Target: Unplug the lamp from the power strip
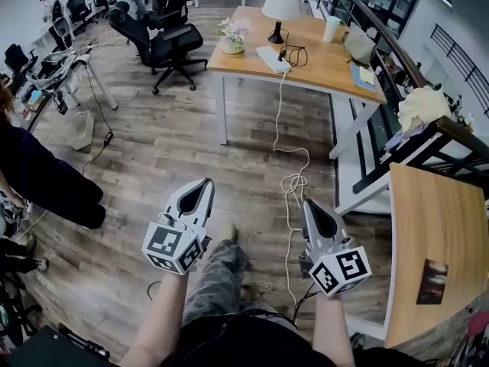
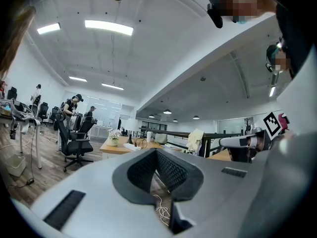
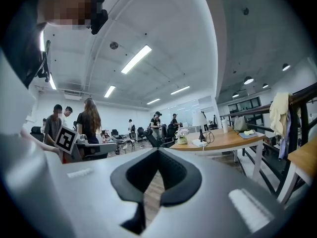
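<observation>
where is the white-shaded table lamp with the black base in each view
Head view: the white-shaded table lamp is at the top, right of centre, on the far wooden table.
Left gripper view: the lamp is small, left of centre.
Right gripper view: the lamp is small, right of centre.
Shared landmark: the pot of white flowers, left of the lamp in every view.

Upper middle of the head view: a table lamp (image 1: pixel 280 4) with a white cone shade and a slim black base stands upright on a wooden table (image 1: pixel 328 71). Just in front lies a long white power strip (image 1: pixel 273 58). The lamp's black cable (image 1: pixel 295 53) loops beside it. The strip's white cord (image 1: pixel 290 180) trails down to the floor.
</observation>
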Available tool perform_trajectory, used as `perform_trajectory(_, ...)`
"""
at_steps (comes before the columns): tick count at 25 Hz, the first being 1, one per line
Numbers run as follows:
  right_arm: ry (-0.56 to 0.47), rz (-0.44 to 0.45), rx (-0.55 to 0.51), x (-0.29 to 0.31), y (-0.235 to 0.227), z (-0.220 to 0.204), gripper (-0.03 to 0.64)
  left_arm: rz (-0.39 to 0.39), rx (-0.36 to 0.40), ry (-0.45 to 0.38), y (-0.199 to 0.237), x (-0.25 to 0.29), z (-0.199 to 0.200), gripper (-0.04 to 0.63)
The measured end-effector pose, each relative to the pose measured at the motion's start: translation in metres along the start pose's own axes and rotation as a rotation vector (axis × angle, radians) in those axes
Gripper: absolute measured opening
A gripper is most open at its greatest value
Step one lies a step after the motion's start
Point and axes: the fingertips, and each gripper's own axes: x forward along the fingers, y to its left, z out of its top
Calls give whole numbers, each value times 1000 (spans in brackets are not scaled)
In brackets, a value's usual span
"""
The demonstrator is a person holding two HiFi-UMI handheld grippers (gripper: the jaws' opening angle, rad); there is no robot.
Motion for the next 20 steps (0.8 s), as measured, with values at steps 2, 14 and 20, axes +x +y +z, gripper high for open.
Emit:
perform_trajectory(2, 0, -11, -2, 15, -13, 2, 8, -12, -6, 8, 9, 21, -2, -5)
perform_trajectory(14, -31, -100, 38, 138, -90, 25, 8, -112, -7, 21, 88, 167, 26, -5)
perform_trajectory(20, -32, -129, 44, 194, -110, 23, 8, -143, 5, 32, 127, 215, 26, -5)
